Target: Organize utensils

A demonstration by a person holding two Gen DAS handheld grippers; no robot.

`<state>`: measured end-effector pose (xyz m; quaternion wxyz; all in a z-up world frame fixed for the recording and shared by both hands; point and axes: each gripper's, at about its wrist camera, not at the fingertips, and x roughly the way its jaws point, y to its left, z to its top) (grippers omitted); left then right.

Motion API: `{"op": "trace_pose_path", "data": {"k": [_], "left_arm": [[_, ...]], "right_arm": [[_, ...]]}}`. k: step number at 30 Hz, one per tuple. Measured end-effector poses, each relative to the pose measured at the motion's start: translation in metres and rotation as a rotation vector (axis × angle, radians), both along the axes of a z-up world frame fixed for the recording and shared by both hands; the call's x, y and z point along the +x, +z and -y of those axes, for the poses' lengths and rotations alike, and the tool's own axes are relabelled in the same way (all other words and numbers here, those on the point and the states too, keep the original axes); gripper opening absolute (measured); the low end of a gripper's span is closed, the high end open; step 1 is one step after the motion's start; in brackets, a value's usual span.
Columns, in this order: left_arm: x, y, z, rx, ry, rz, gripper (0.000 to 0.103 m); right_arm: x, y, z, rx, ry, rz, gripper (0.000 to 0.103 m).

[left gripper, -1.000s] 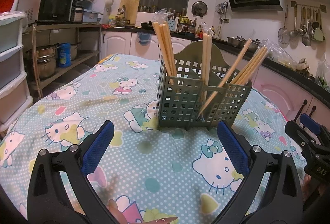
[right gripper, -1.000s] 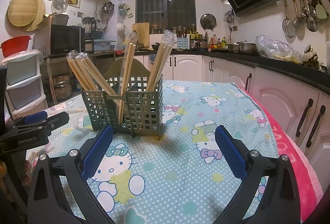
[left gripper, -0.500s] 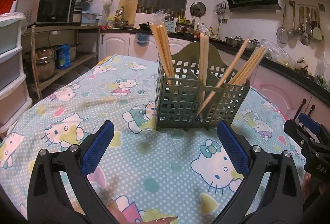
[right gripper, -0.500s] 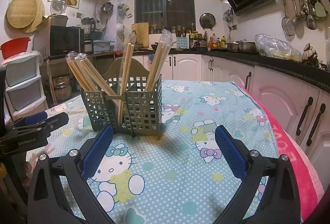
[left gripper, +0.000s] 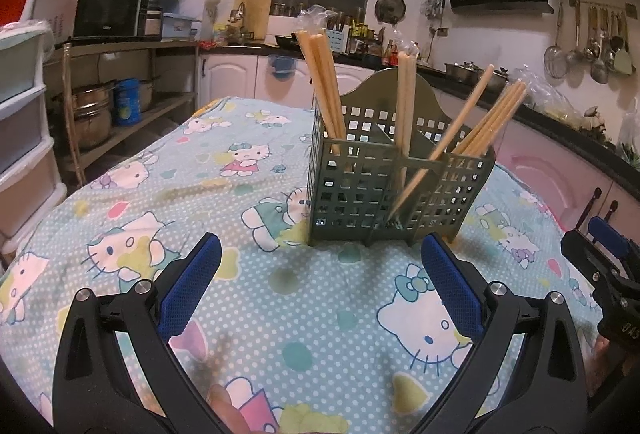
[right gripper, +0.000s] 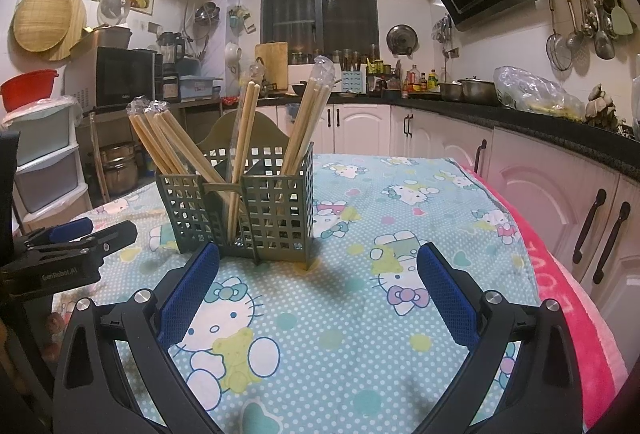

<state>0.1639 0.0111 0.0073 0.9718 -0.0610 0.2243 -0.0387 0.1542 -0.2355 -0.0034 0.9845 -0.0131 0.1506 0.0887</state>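
Green perforated caddy (left gripper: pixel 400 190) stands on the cartoon-print tablecloth (left gripper: pixel 168 202), dead ahead of the left gripper (left gripper: pixel 320 274) and ahead-left of the right gripper (right gripper: pixel 318 276). Both sets of tongs spread wide, holding nothing, hovering just short of the caddy. Bamboo chopsticks (left gripper: pixel 326 86) already sit in its compartments, long axes near upright: one bunch leans away at the caddy's left end, one pair (left gripper: pixel 404 102) stands in the middle, the rest (left gripper: pixel 490 114) fan out to its right end. Some look plastic-sleeved, hard to be sure with the fisheye. No loose utensils visible beside the caddy, so sorting looks about done. Left gripper reads slightly nearer for any regrasp; approach from above, fingers across the sticks.
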Motion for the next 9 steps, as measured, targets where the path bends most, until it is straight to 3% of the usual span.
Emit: {"op": "trace_pose_path", "data": {"k": [2, 5, 9], "left_arm": [[0.001, 0.0, -0.004, -0.019, 0.01, -0.018, 0.092], [0.013, -0.002, -0.02, -0.052, 0.013, -0.12, 0.092], [0.037, -0.004, -0.064, -0.02, 0.095, -0.228, 0.092]], "right_arm": [[0.003, -0.001, 0.004, 0.008, 0.002, -0.014, 0.096], [0.018, -0.003, 0.017, 0.017, -0.022, -0.087, 0.096], [0.064, -0.012, 0.06, -0.085, -0.221, -0.285, 0.096]]}}
